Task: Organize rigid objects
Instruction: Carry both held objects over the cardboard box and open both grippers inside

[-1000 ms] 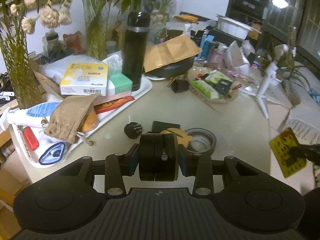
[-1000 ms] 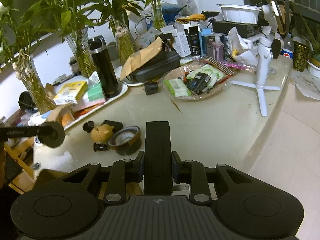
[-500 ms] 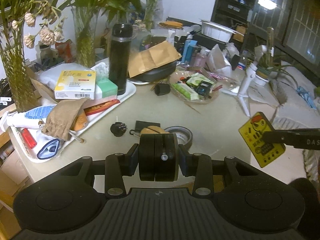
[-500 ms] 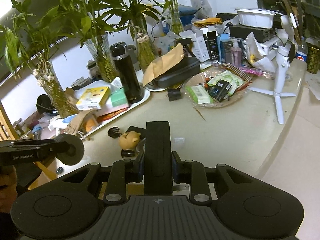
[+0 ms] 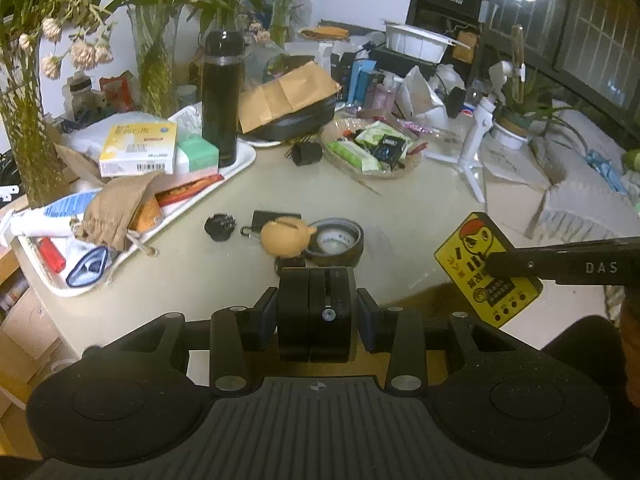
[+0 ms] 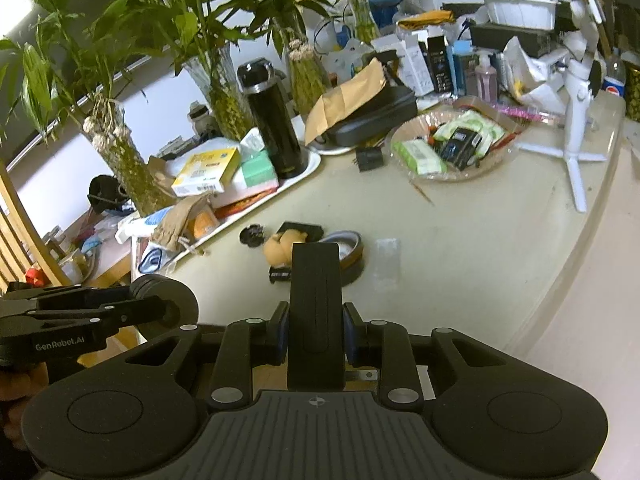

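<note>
While gripped, yellow cartoon-faced card (image 5: 486, 267) tilts.

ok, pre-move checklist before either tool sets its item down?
1. Left tool clamped on black puck: ok.
2. Right tool clamped on yellow-faced slab: ok.
3. Tools apart from each other: ok.
4. Bare counter right of tape roll: ok.
5. Tray has free space: not ok, crowded.
6. Where each item belongs: cannot tell.
</note>
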